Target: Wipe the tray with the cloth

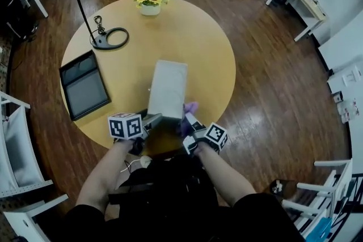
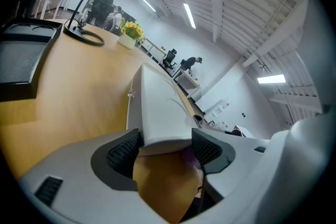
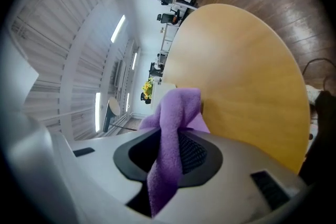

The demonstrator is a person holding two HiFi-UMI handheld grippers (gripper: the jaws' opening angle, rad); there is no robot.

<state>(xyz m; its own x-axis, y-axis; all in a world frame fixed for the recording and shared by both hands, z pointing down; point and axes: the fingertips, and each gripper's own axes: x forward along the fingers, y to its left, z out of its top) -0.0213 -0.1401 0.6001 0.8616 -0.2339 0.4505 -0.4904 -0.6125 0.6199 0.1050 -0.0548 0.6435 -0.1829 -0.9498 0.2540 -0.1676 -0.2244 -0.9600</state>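
Well, in the head view the white tray (image 1: 168,88) stretches over the round table (image 1: 198,48) near its front edge, and the purple cloth (image 1: 191,107) is just beside the tray's near right corner. In the left gripper view, the left hand-held gripper (image 2: 165,147) clamps both pads on the tray's near end. In the right gripper view, the right hand-held gripper (image 3: 173,152) is closed on the cloth.

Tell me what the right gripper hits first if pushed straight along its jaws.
Likely the tray: the right gripper, shut on the cloth, points at its near right edge. Depth unclear; it might slide past over the table.
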